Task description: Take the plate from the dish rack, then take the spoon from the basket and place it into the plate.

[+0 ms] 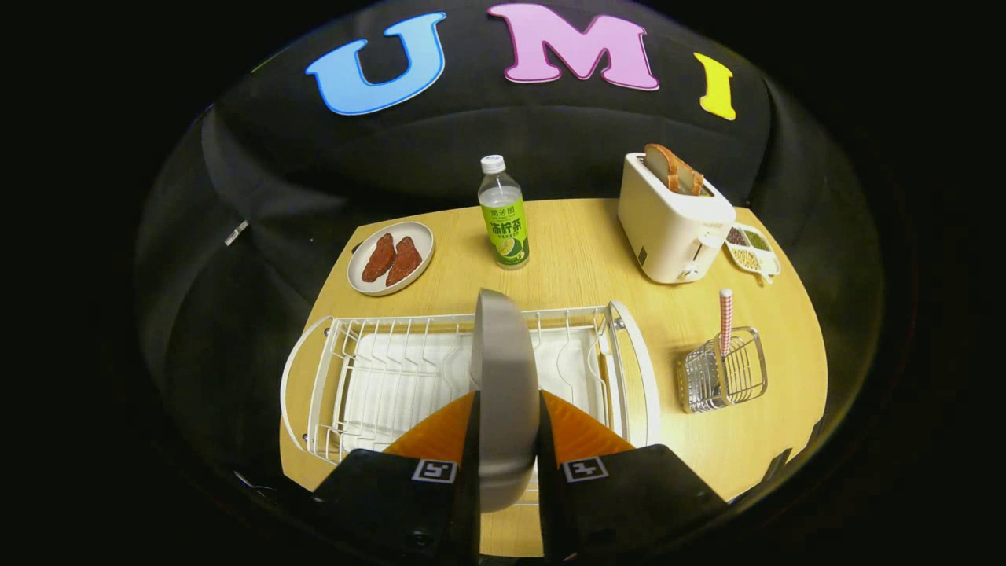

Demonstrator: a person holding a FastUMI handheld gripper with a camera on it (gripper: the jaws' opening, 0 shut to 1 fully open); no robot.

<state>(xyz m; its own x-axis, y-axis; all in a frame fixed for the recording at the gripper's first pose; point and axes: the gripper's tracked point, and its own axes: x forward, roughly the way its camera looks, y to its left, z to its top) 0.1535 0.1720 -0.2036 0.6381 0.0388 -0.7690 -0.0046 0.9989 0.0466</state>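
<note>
One of two steps is underway: over the bench (pixel 597 259), the dish rack (pixel 377 369) has the plate (pixel 503 377) upright at its middle, w/ the hand-held gripper (pixel 507 440) clamped on its edge. Spoon (pixel 725 318) sits in basket (pixel 727 373), right of rack, not yet taken.

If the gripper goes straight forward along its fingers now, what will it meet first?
The gripper is shut on the grey plate, held on edge over the dish rack. Straight ahead, beyond the rack's far rail, stands the drink bottle; the plate's edge would probably reach it first, though height and depth are unclear.
</note>
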